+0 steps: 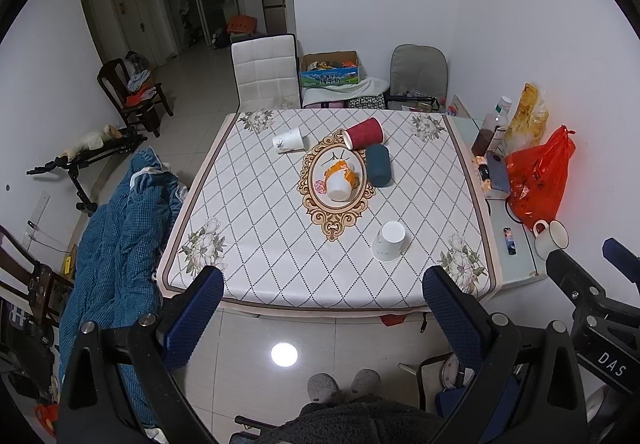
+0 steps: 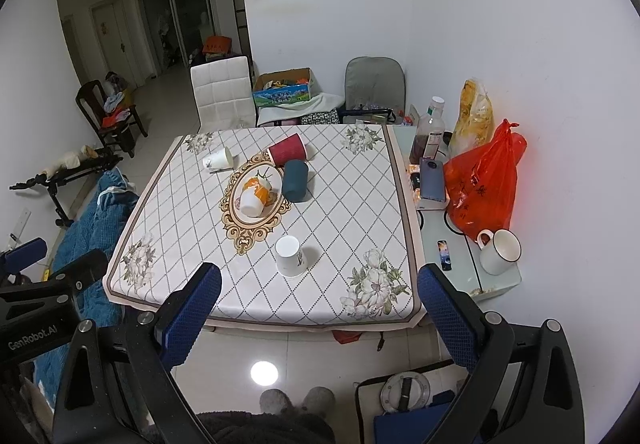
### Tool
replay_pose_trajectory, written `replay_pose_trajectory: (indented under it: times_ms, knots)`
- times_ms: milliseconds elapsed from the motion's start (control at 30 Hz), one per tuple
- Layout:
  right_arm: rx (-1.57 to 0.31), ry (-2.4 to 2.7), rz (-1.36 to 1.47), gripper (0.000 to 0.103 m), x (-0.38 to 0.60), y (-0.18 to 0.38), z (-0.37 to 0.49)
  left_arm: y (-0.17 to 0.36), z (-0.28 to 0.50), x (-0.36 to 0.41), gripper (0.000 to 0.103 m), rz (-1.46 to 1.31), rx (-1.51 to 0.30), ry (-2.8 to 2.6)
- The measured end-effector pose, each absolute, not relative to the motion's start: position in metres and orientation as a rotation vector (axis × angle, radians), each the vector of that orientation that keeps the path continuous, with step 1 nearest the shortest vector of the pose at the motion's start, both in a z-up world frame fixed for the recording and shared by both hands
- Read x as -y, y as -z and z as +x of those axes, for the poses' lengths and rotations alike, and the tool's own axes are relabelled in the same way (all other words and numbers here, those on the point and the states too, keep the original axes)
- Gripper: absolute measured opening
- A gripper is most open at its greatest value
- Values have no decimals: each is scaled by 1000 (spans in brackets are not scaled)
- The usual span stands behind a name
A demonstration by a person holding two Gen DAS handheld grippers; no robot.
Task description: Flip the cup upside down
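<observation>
Grippers left (image 1: 322, 308) and right (image 2: 318, 302): both spread wide, empty, short of table edge. White cup (image 2: 289, 256) stands inverted at lower centre, nearest right tongs. 4 cups lie sideways centre-frame: orange-white cup (image 2: 256, 195), teal cup (image 2: 295, 179).

Nearest the table's (image 1: 280, 244) front edge stands an upside-down cup (image 1: 387, 241). Behind it, at the middle, a patterned cup (image 1: 340, 179) lies on its side, a dark cup (image 1: 378, 165) just right of it, a ribbed cup (image 1: 364, 133) behind both, another cup (image 1: 289, 140) lying far left.
</observation>
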State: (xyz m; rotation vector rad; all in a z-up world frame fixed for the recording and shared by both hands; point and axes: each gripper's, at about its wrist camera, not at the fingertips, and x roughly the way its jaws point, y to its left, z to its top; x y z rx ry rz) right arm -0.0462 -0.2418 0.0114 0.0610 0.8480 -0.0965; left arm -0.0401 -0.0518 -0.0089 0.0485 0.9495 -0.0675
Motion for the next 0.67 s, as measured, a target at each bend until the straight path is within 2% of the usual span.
replay_pose_trajectory:
  times_ms: [667]
  knots:
    - [-847, 100, 76, 100, 241, -14, -45, 5, -41, 46, 102, 59, -937, 62]
